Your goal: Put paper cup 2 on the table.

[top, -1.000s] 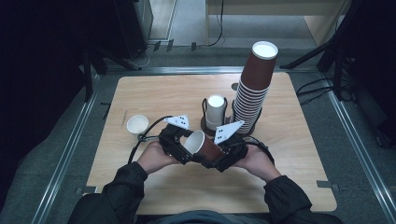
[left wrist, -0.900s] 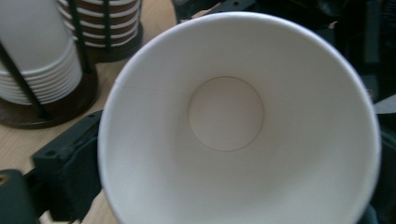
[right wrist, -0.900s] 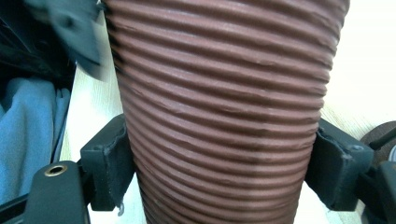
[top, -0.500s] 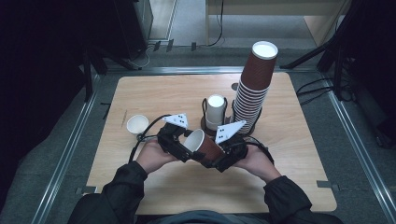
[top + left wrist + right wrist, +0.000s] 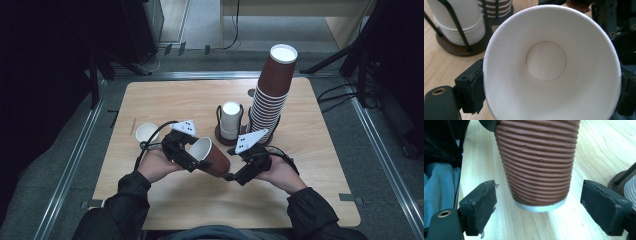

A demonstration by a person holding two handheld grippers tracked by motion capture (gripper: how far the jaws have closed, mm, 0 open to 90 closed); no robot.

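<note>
A brown ribbed paper cup [image 5: 215, 159] lies on its side in the air above the table's front middle. My left gripper [image 5: 192, 155] is shut on its rim. In the left gripper view the cup's white inside [image 5: 549, 62] faces the camera and the pads [image 5: 475, 92] press on the rim from both sides; these jaws have just been closing. My right gripper [image 5: 247, 167] stands open at the cup's base. In the right gripper view the cup [image 5: 539, 165] hangs between the pads [image 5: 481, 207] with a gap on each side; these jaws have just been opening.
A tall stack of brown cups [image 5: 272, 90] stands in a holder behind my right hand. Beside it is a wire holder with a stack of white cups [image 5: 230, 120]. One white cup [image 5: 146, 133] stands on the wooden table [image 5: 320, 165] at the left.
Both hands and the brown cup keep nearly the same place above the table's front. No other visible difference.
</note>
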